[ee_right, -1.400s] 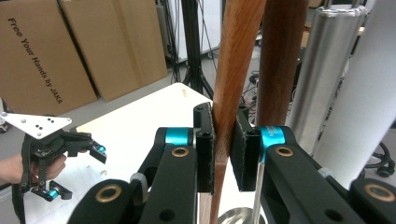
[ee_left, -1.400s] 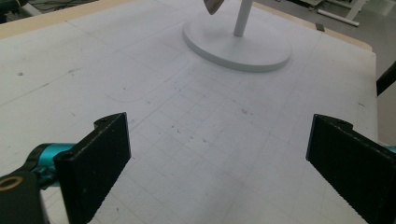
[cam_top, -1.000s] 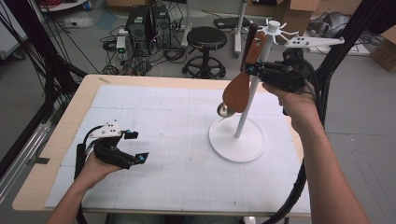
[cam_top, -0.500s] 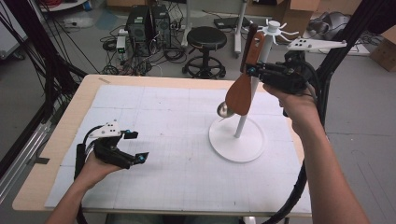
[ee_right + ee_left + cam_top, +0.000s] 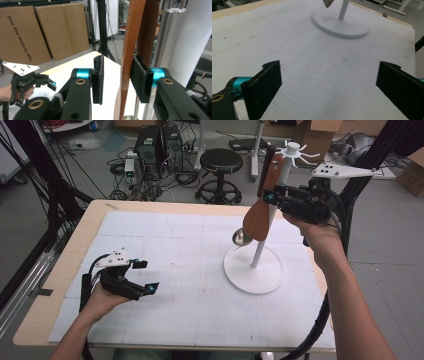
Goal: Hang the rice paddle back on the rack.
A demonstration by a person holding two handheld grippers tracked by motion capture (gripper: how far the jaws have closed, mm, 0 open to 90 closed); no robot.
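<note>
Two fingers of the right gripper [image 5: 116, 80] stand spread around the wooden spatula's handle [image 5: 128, 50], one touching; the left gripper [image 5: 329, 87] gapes.

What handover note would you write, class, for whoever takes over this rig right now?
Left gripper: open, holds nothing, low over the white mat at the near left.
Right gripper: open, jaws either side of the wooden spatula handle, not yet clamped.
The spatula is upright against the white stand, with a metal spoon beside its blade.
Done: jaws lined up on the handle.
Left: probably close and move the spatula; whether it hangs on a hook is unclear.
</note>
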